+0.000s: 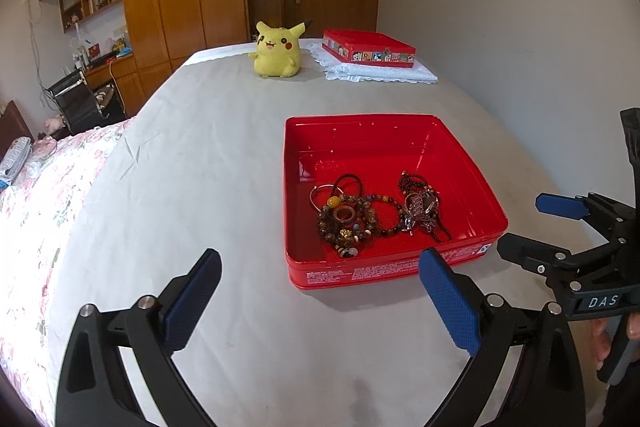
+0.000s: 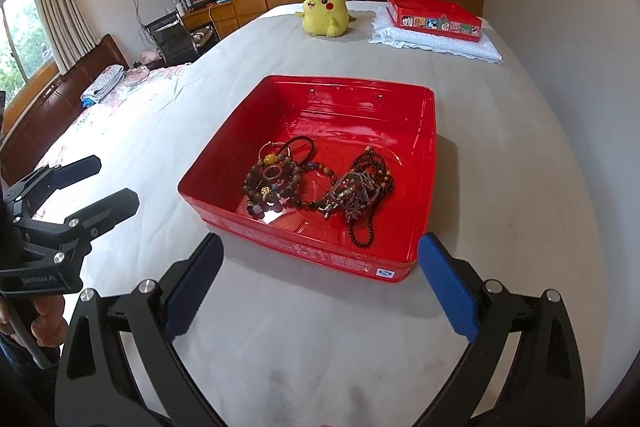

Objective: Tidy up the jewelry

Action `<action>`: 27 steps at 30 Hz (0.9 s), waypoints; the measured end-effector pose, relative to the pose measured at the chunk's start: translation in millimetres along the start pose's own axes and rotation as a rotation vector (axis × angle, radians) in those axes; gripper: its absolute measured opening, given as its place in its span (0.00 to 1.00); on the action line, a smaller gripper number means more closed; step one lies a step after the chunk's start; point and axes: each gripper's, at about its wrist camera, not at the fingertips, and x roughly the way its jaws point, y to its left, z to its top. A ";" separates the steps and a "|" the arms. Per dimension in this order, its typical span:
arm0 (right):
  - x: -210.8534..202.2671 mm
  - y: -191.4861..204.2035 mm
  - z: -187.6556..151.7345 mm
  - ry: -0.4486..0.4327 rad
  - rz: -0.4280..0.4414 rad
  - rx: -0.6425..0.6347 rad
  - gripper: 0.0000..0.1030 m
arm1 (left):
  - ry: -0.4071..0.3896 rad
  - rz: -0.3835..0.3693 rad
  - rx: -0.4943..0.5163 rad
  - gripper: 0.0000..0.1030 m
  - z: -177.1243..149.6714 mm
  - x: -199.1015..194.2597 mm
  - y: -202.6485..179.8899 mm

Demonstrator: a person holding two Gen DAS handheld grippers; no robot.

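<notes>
We are holding the left hand-held gripper above the grey bed sheet, its blue-padded fingers standing wide apart and gripping nothing; the near wall of the open red square metal tin is lying just ahead of them. We are holding the right hand-held gripper to the right of the left one, its fingers likewise spread apart and empty, directly before the same tin. The tangled pile of beaded bracelets and necklaces is resting on the tin's floor, toward its near side; brown bead bracelets are lying at the left, and a dark red bead strand with metal charms is lying at the right, the two groups touching. At the far end of the bed, a yellow plush toy is sitting upright; beside it, the red picture-banded tin lid is lying on a folded white lace-edged cloth.
</notes>
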 end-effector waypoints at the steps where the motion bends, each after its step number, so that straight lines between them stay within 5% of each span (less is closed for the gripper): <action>1: 0.0 -0.2 -0.1 -0.001 0.000 0.001 0.94 | 0.001 0.000 0.000 0.96 0.0 0.1 -0.1; 27: -5.2 1.8 -0.4 -0.005 0.001 -0.002 0.94 | -0.002 0.006 0.006 0.96 -0.1 -4.1 -0.7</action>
